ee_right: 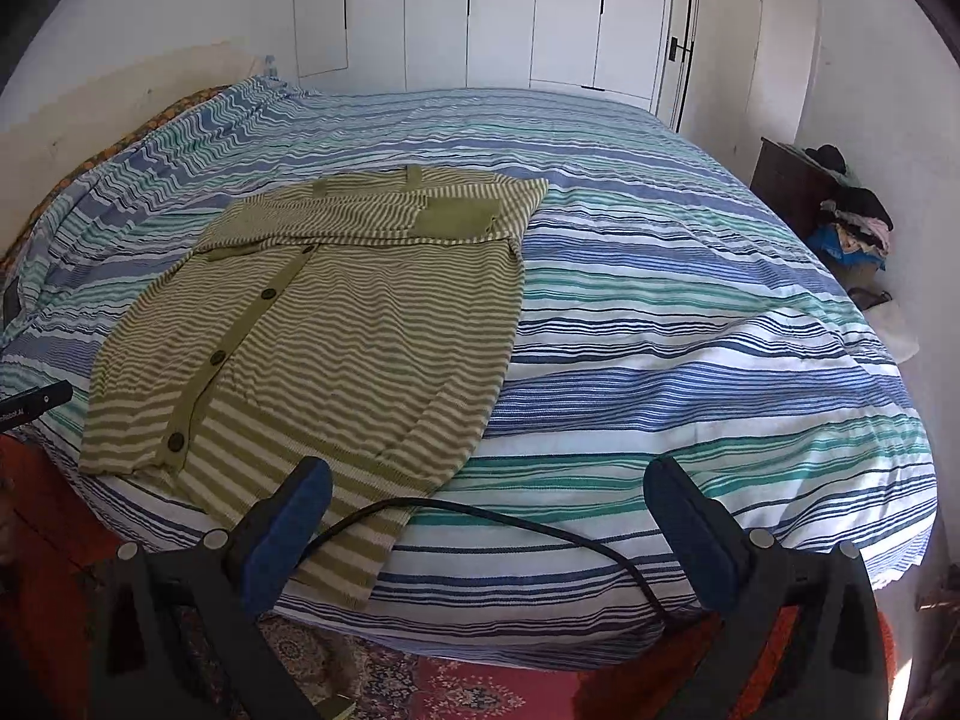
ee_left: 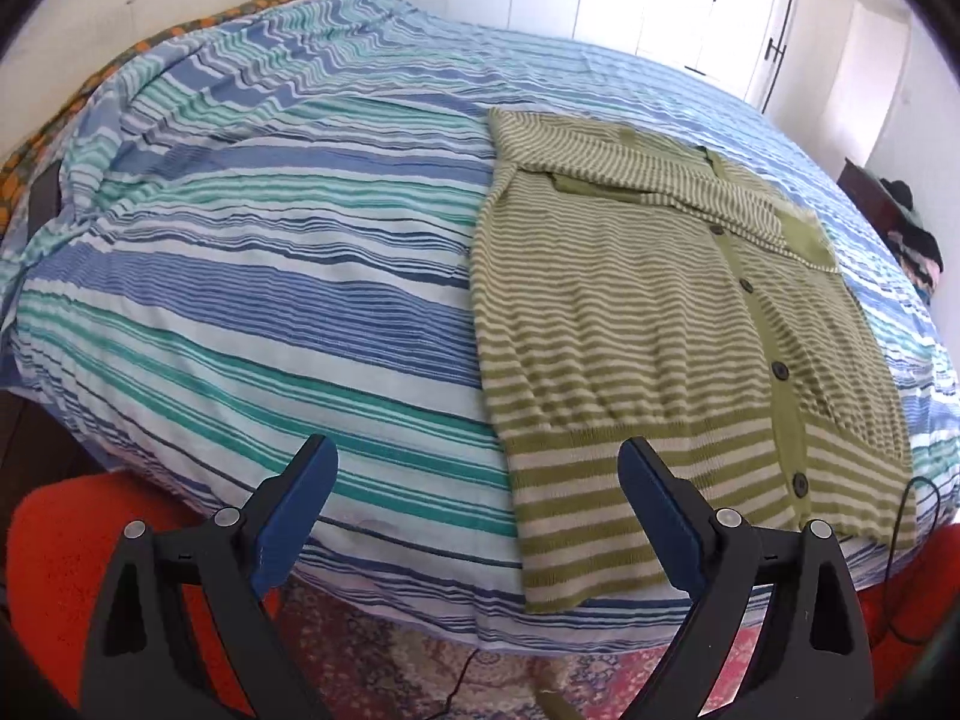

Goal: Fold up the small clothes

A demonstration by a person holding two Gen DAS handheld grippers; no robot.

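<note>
A green and cream striped cardigan with dark buttons lies flat on the bed, both sleeves folded across its chest. It also shows in the right wrist view. My left gripper is open and empty, held over the bed's near edge at the cardigan's lower left hem. My right gripper is open and empty, held over the bed's near edge just right of the cardigan's hem.
The bed has a blue, teal and white striped cover. A black cable crosses the near edge. A patterned red rug lies below. A dark nightstand with piled clothes stands at the right wall. White wardrobe doors stand behind.
</note>
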